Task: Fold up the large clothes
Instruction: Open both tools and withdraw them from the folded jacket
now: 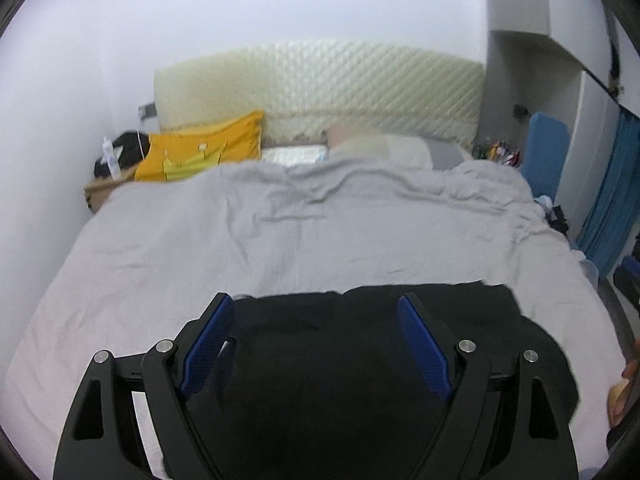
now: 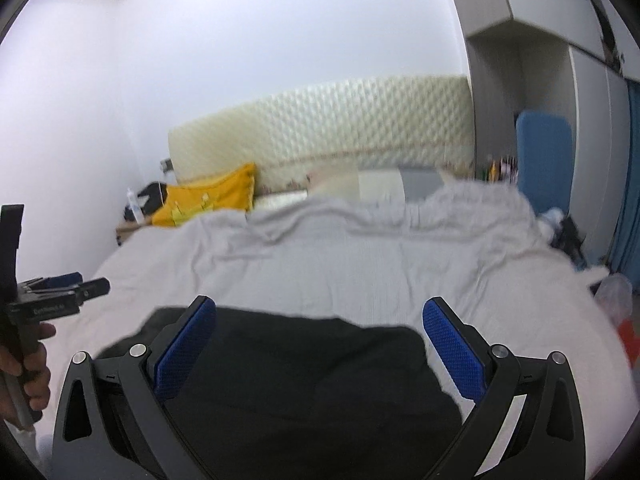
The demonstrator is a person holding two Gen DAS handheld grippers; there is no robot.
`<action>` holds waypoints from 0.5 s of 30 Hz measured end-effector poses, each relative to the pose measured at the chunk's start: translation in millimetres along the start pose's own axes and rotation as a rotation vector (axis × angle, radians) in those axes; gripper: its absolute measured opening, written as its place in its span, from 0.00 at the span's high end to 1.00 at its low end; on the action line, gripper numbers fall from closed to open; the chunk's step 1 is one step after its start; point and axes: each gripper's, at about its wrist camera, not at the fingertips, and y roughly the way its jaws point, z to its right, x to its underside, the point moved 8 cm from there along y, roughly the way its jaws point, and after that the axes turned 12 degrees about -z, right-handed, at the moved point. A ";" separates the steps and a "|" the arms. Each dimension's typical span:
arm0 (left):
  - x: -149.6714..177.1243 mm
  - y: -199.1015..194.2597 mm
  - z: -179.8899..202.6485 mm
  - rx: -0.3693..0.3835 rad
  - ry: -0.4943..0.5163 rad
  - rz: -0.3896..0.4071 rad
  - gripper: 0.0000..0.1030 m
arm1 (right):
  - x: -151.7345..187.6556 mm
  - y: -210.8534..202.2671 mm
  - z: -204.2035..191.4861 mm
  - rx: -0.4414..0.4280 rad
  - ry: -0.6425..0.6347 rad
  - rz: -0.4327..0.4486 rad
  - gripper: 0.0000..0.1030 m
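Bedroom, white walls, quilted cream headboard (image 1: 320, 80), grey bed cover (image 1: 240, 232), yellow pillow (image 1: 200, 148) at far left. Black garment (image 1: 360, 360) lies flat on near edge of bed. Left claw (image 1: 316, 344) spread wide, grasping nothing. Right claw (image 2: 320, 352) likewise released above garment.

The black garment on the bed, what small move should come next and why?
Probably bring both claws back down to the black garment: the left claw and right claw stand open above it, gripping nothing, and it lies unheld on the grey bedspread.
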 end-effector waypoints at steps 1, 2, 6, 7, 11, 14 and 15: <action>-1.1 -19.3 3.1 0.011 0.008 0.017 0.18 | -5.0 -11.5 -4.8 -0.004 -0.007 0.015 0.00; -1.6 -37.8 5.7 0.025 0.013 0.031 0.18 | -10.7 -25.8 -11.5 -0.006 -0.016 0.030 0.00; -1.6 -110.8 19.5 0.067 0.041 0.089 0.18 | -27.3 -88.5 -36.8 -0.016 -0.018 0.102 0.00; -1.9 -123.4 21.4 0.073 0.044 0.101 0.18 | -29.7 -105.7 -43.9 -0.031 -0.019 0.125 0.00; 7.1 -191.7 26.2 0.135 0.051 0.196 0.18 | -33.3 -158.8 -63.2 -0.028 -0.054 0.203 0.00; 20.6 -229.1 25.3 0.154 0.051 0.251 0.18 | -27.1 -191.6 -75.9 -0.057 -0.080 0.252 0.00; 25.3 -237.4 23.5 0.153 0.045 0.263 0.18 | -23.0 -200.1 -79.0 -0.065 -0.080 0.263 0.00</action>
